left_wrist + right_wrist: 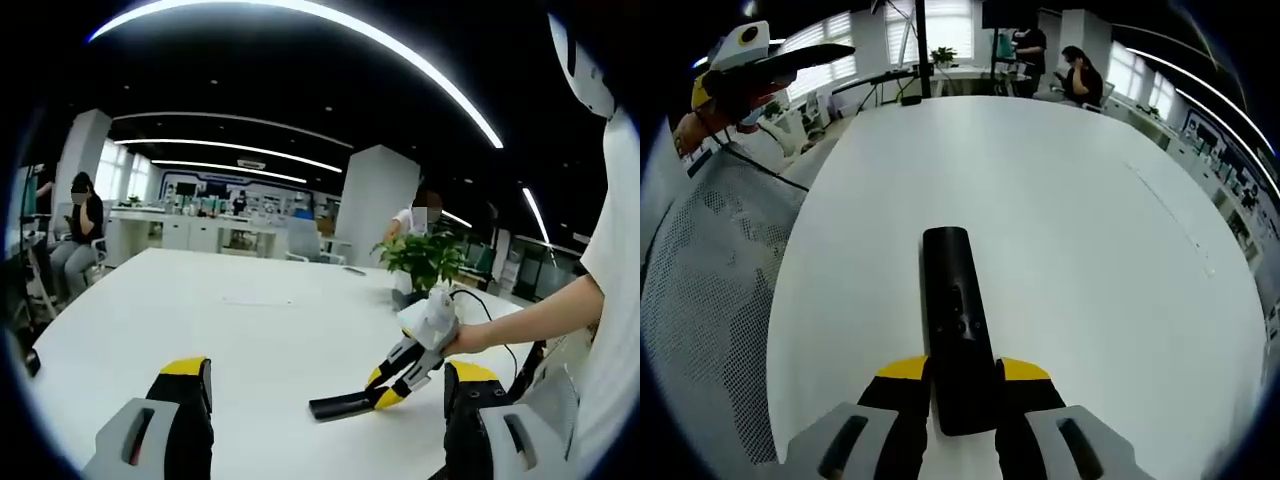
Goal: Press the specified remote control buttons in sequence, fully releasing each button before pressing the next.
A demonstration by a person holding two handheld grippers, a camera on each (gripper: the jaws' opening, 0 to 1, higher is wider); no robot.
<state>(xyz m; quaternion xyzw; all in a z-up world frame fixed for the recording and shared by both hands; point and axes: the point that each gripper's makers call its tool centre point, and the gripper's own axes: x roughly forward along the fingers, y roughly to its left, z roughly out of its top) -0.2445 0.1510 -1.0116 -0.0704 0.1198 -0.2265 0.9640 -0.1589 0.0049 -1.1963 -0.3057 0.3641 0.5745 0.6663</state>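
— Two views; any difference?
— Right gripper view shows button detail on the remote, clamped in the right tool over the table.
— Left tool?
— Spread apart, raised, holding nothing.

My right gripper is clamped on the remote, low over the table. My left gripper is held up, jaws wide apart, gripping nothing.
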